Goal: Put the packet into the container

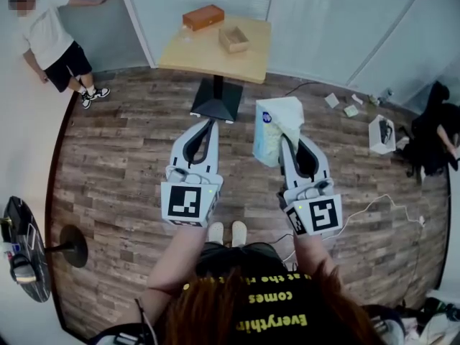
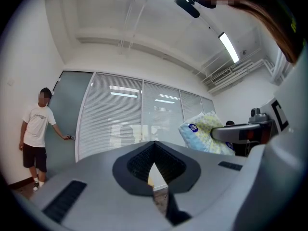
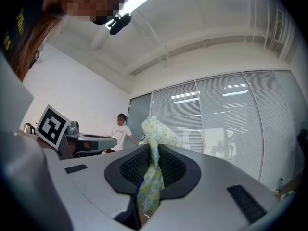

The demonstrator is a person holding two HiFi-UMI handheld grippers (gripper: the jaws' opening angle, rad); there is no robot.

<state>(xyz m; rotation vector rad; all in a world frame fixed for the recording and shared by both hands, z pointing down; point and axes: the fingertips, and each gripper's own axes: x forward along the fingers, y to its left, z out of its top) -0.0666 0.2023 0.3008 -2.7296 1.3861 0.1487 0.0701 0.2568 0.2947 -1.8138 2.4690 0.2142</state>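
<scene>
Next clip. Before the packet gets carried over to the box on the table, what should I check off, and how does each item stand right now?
1. Packet in the right gripper: ok, jaws shut on its edge.
2. Grip firm enough for the carry: cannot tell; only a thin fold is pinched, and the bulk sticks out past the tips.
3. Left gripper free: ok, jaws together with nothing between them.
4. Box open on top: ok.
5. Box within reach: not ok; the table stands well ahead across the floor.
6. Bystander off the route: ok, standing by the door at the far left.
</scene>
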